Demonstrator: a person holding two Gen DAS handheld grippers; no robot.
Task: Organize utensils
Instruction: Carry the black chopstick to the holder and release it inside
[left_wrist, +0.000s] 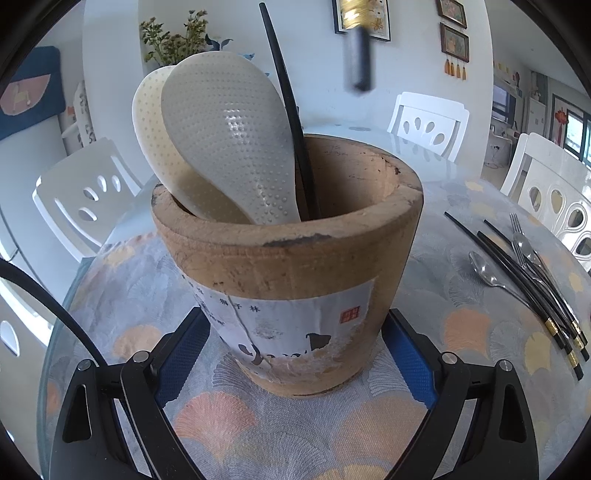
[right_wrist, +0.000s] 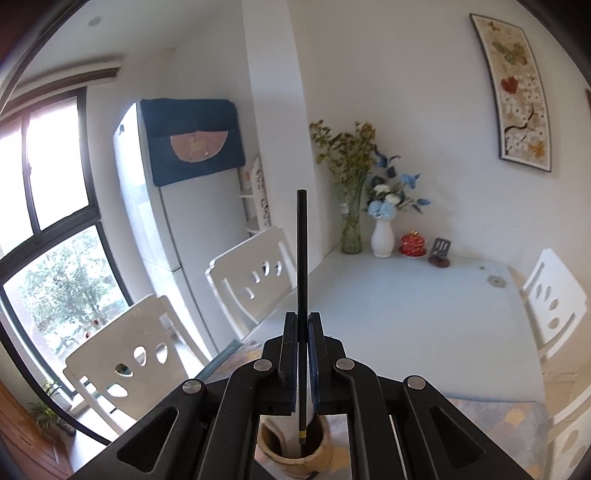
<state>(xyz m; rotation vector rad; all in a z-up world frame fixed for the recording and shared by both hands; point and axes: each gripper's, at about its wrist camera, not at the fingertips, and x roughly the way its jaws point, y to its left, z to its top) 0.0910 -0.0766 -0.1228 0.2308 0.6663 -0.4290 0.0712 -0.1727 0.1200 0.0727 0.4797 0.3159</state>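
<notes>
Wooden and thick-walled, the utensil pot (left_wrist: 288, 254) fills the middle of your left wrist view, standing upright on the patterned cloth of the counter (left_wrist: 122, 280). Your left hand-held gripper (left_wrist: 295, 354) has its blue-padded fingers (left_wrist: 184, 354) spread wide on either side of the pot's base; they look close against the wood, but you cannot tell from here whether they actually press on it. Inside the pot, at its far left, two white dimpled rice paddles (left_wrist: 225, 144) lean together, and just right of them a black chopstick (left_wrist: 284, 110) stands tilted, its tip rising above the paddles. Farther right, well apart from the pot, a loose bundle lies on the counter: several black chopsticks with gold bands (left_wrist: 528, 291), a metal spoon (left_wrist: 487, 273) and a fork (left_wrist: 521, 236) laid across them. White chairs (left_wrist: 428, 125) stand on the far side.

In your right wrist view, your right hand-held gripper (right_wrist: 303, 321) is closed tight on a single black chopstick (right_wrist: 302, 251), which stands nearly vertical between the pads. Its gold-banded lower end hangs above the open mouth of the pot (right_wrist: 295, 450), seen directly below the fingers, not yet down inside. Beyond, on the far right, vases of flowers (right_wrist: 382, 221) sit on the counter by the wall.
</notes>
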